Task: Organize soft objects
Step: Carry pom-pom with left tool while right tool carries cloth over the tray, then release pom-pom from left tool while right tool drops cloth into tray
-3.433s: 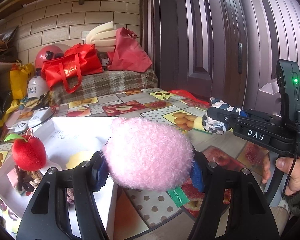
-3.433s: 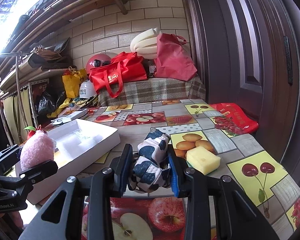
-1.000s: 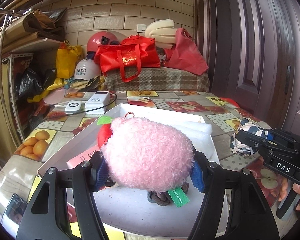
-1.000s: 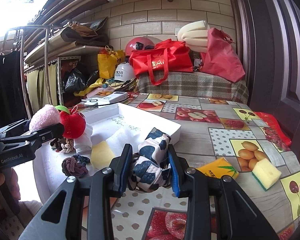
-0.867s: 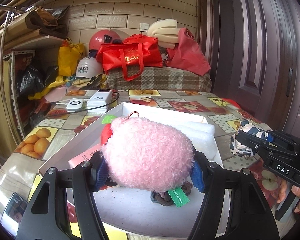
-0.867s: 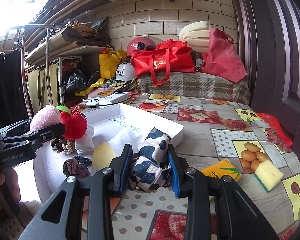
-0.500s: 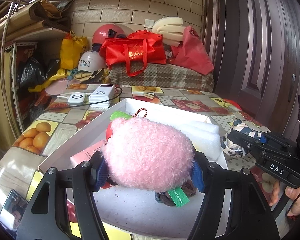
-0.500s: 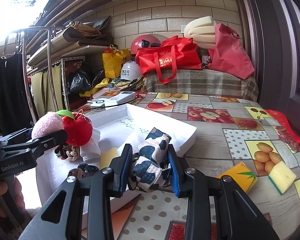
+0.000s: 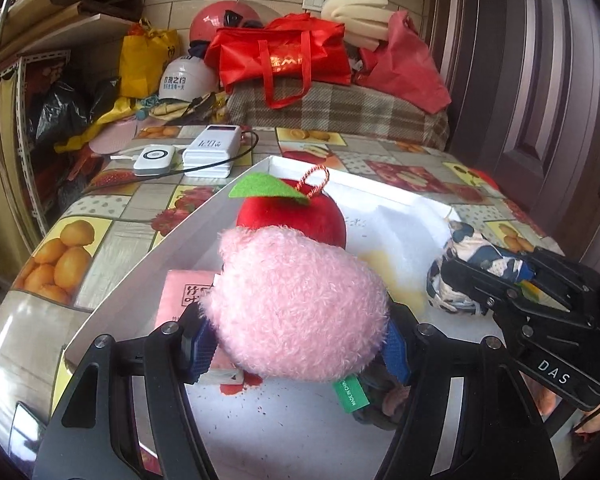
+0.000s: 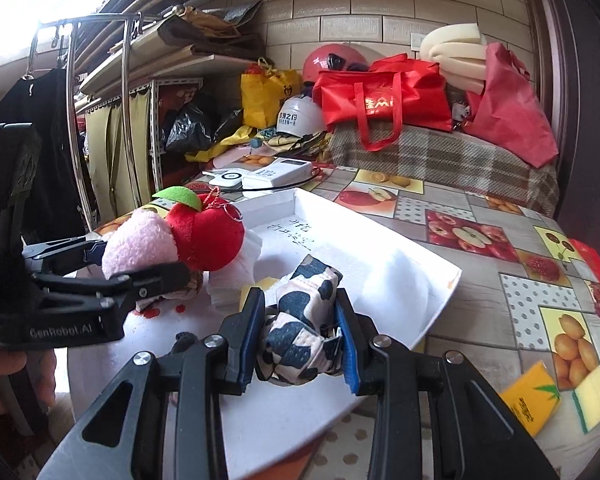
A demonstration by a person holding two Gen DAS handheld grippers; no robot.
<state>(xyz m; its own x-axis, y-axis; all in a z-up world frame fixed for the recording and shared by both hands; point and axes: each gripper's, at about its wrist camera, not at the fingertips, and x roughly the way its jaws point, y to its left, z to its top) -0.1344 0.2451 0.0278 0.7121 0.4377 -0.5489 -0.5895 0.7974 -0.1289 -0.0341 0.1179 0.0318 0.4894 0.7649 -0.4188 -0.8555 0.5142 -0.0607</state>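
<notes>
My left gripper is shut on a fluffy pink plush toy with a green tag, held over the near part of a white box. A red plush apple with a green leaf sits in the box just behind it. My right gripper is shut on a cow-patterned cloth bundle, also above the white box. In the right wrist view the left gripper holds the pink plush toy against the red apple. A yellow sponge in the box is partly hidden.
White foam pieces and a dark braided item lie in the box. A yellow packet and a yellow-green sponge lie on the fruit-print tablecloth to the right. Power banks with a cable sit beyond the box. Bags and helmets crowd the back.
Both grippers have moved in over the white box with their loads. The pink toy now sits close against the red apple, and the cow-patterned bundle is above the box floor.
</notes>
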